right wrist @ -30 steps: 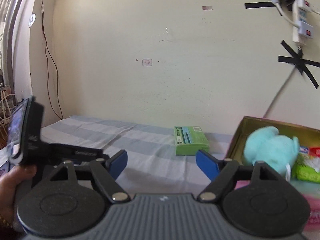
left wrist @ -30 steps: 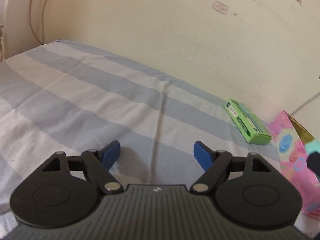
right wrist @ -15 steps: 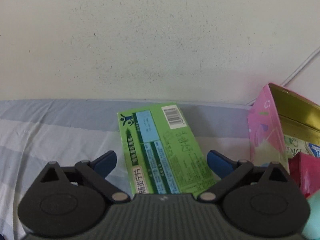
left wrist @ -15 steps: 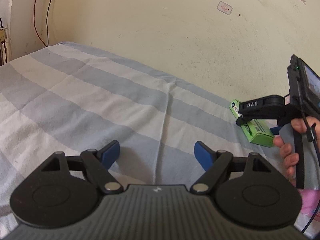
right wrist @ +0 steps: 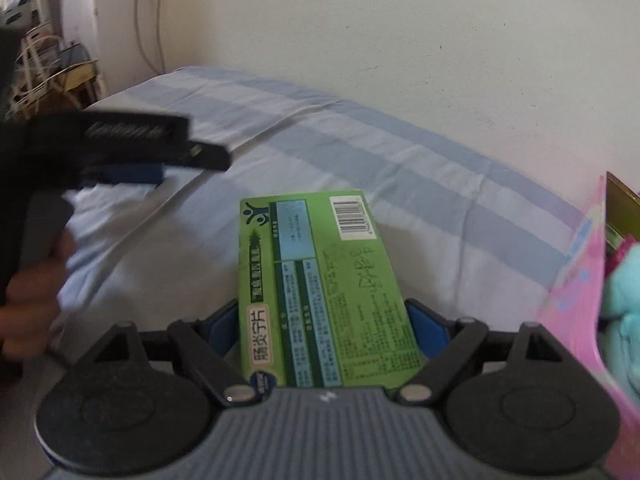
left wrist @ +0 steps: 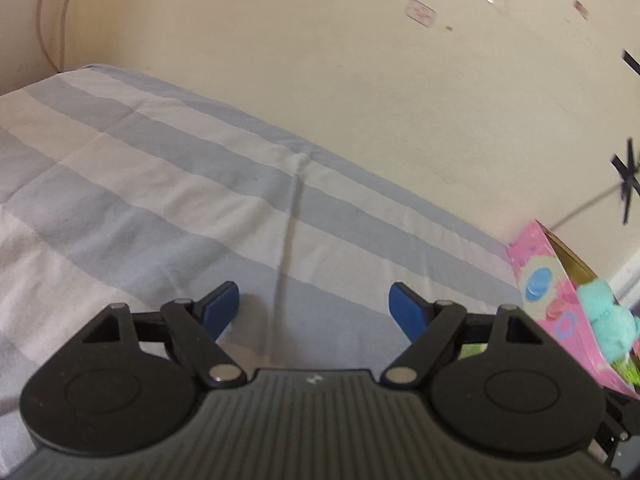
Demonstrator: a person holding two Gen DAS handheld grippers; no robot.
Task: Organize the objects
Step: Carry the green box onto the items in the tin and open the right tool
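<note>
In the right wrist view my right gripper [right wrist: 324, 328] is shut on a flat green medicine box [right wrist: 320, 280], which it holds above the striped bedsheet [right wrist: 360, 152]. The pink gift box [right wrist: 576, 280] stands at the right edge with a teal plush toy [right wrist: 624, 300] in it. In the left wrist view my left gripper [left wrist: 314, 312] is open and empty just above the sheet [left wrist: 160, 200]. The pink box [left wrist: 552, 304] and teal plush [left wrist: 608, 328] show at its right. The green box is not in the left wrist view.
A cream wall [left wrist: 360, 80] runs behind the bed. Taped cables [left wrist: 624, 176] hang on it at the right. In the right wrist view my left gripper and hand [right wrist: 80, 168] hover at the left, with cluttered wires [right wrist: 44, 64] beyond the bed's corner.
My right gripper closed on the green box and lifted it off the sheet. It has left the left wrist view. The left gripper stays open.
</note>
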